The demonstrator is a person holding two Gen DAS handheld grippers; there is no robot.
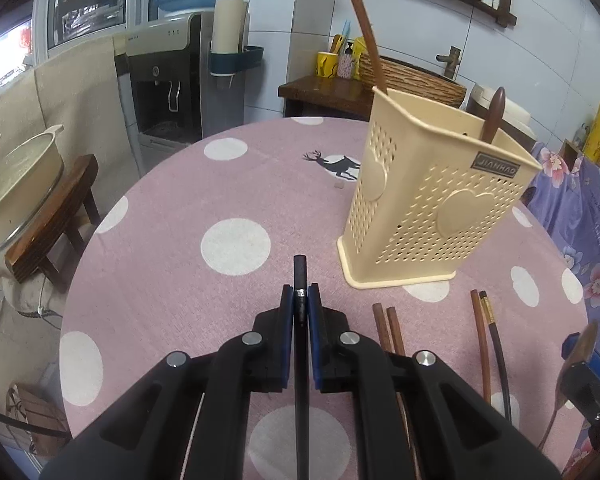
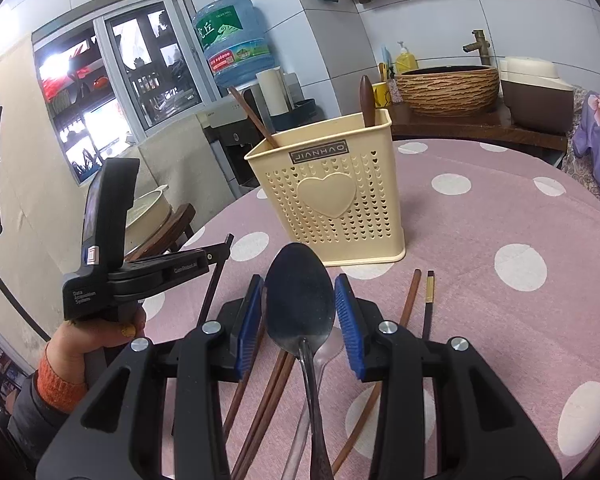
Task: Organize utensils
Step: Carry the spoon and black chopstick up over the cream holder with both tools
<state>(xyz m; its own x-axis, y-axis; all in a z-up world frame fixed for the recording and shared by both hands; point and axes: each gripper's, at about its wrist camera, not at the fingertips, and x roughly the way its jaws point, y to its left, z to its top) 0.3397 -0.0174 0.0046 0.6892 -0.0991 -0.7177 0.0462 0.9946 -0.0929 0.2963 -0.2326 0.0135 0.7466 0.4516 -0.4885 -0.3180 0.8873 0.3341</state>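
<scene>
The left gripper [image 1: 300, 300] is pinching a black chopstick [image 1: 300, 276] between its fingers, with the tip sticking forward, low over the surface and in front of the holder [image 1: 428, 200]. The right gripper [image 2: 300, 300] is standing with its fingers wide, a dark spoon [image 2: 300, 292] between them; I cannot tell if the fingers are touching it. To do this step well, I think the left gripper should be lifting the chopstick above the holder's rim, turning it upright and lowering it next to the brown chopstick [image 1: 364, 24] already leaning inside, without knocking the light holder over. More loose chopsticks [image 2: 408, 304] are lying in front of the holder. The surface [image 2: 500, 208] is wearing a pink cloth with white dots. Behind the holder, a water dispenser [image 1: 168, 80] and a woven basin [image 2: 448, 88] are standing by the tiled wall.
</scene>
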